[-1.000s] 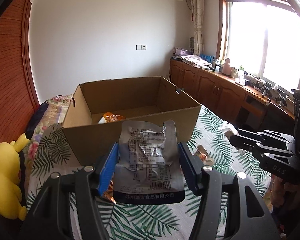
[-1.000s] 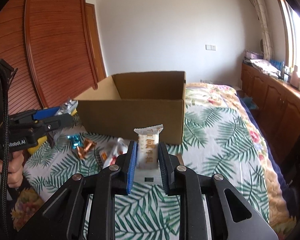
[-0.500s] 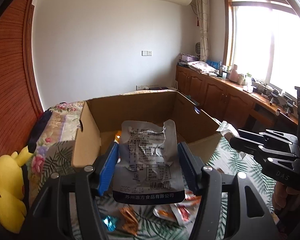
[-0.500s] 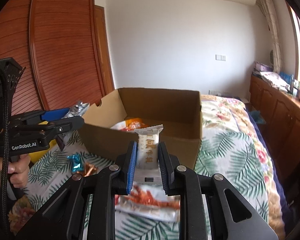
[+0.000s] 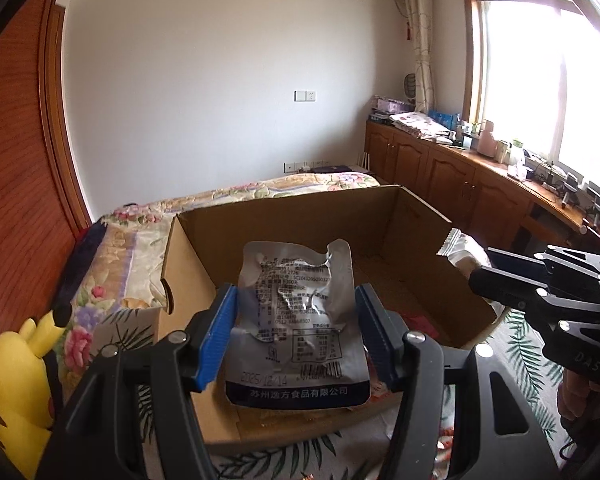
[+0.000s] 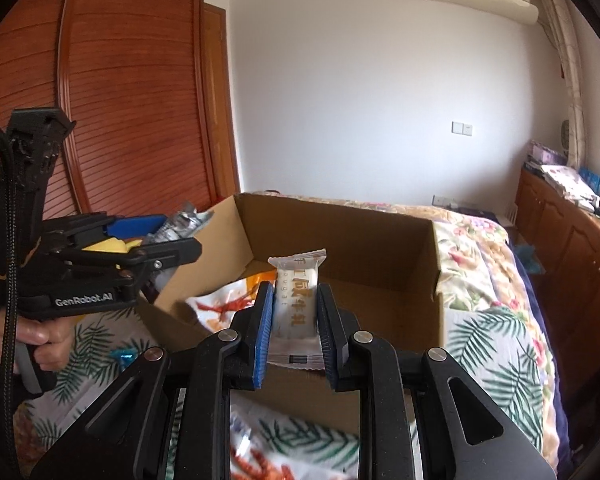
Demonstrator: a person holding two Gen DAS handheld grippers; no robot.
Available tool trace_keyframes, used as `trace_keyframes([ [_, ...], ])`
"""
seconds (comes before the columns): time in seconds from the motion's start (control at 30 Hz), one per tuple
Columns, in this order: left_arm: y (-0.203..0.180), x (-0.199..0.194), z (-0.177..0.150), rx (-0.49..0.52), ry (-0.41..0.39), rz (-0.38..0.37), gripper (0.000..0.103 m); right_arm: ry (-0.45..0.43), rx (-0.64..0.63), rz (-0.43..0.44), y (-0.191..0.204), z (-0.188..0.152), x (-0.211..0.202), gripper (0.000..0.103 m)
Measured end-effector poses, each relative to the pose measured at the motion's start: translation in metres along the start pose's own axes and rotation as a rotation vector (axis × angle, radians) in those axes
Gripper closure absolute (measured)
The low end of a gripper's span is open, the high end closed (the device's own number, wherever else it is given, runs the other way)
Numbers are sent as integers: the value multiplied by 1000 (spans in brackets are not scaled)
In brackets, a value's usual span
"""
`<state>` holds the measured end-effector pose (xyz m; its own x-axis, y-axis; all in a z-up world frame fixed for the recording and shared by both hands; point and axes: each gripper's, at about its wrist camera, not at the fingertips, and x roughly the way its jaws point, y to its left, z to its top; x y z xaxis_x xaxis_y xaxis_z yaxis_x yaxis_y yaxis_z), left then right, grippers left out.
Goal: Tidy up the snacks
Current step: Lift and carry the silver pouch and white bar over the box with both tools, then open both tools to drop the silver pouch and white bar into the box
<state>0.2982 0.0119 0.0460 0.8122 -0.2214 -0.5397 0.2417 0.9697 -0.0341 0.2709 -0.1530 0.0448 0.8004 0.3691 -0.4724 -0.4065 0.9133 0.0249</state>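
Cardboard box [image 5: 428, 248] nearer | left claw [image 5: 296, 340] grips silver pouch [image 5: 298, 332] | right claw [image 6: 292, 320] grips white bar [image 6: 296, 304]

The cardboard box [image 6: 340, 240] is borne by a palm-leaf cloth [image 6: 496, 344] (spread over a floral bed [image 6: 472, 236]); loose snack packets [image 6: 260, 460] are scattered before it.

Lower part of the cardboard box [image 5: 284, 420] floor hidden behind the silver pouch [image 5: 298, 324] and the blue pads. Red packet [image 5: 422, 322] at four o'clock inside — mostly masked, print unreadable. Small print on the pouch too fine to read. Yellow plush toy [image 5: 16, 384] cut off at the eight o'clock edge. In the right wrist view, packets [image 6: 268, 458] at six o'clock smeared — wording lost; orange-printed bag [image 6: 224, 306] half covered by the gripper finger.
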Motion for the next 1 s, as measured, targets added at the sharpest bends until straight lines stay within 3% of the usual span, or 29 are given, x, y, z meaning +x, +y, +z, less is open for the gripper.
trace_keyframes([
  [0.43, -1, 40, -7, 3, 54, -11, 43, 65, 3, 14, -10, -5, 53, 83],
  [1.0, -8, 59, -7, 4, 109, -14, 42, 139, 23, 42, -17, -2, 84, 82],
])
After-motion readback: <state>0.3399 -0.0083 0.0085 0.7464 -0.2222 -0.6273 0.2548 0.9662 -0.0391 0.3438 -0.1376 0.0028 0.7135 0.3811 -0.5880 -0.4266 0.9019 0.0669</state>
